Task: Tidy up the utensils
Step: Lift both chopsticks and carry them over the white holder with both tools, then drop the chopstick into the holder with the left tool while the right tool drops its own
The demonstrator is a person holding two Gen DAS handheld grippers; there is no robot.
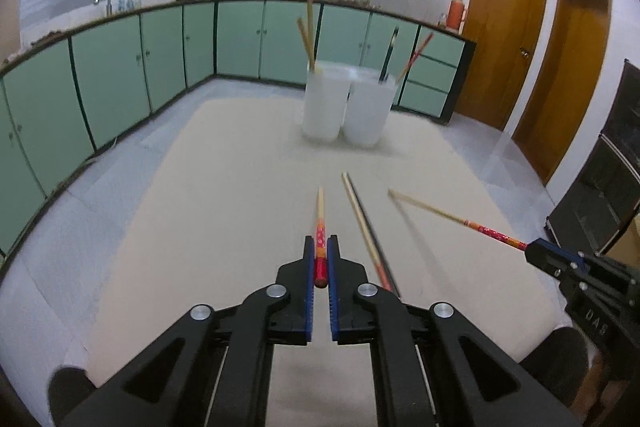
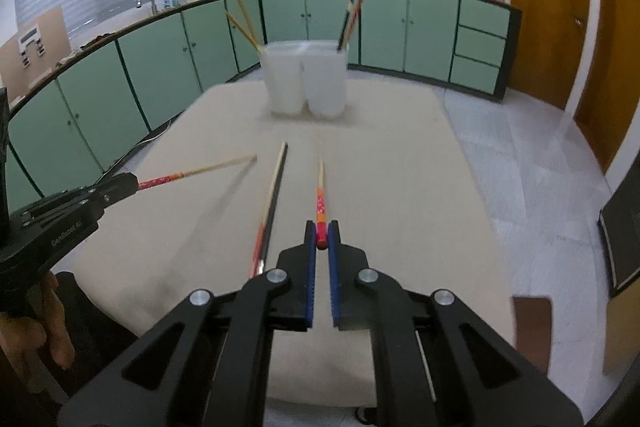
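Each claw is gripping one red-handled chopstick by its very end, so the long shaft could be swinging or slipping out on the way to the far holder (image 1: pixel 344 103), or missing its narrow mouth. The left claw (image 1: pixel 321 247) is clamped narrow on its chopstick (image 1: pixel 320 223), tip pointing far. The right claw (image 2: pixel 321 231) is pinching its own chopstick (image 2: pixel 321 195) likewise. Another pair (image 1: pixel 362 219) is lying on the table (image 1: pixel 224 187) between them, near the claws.
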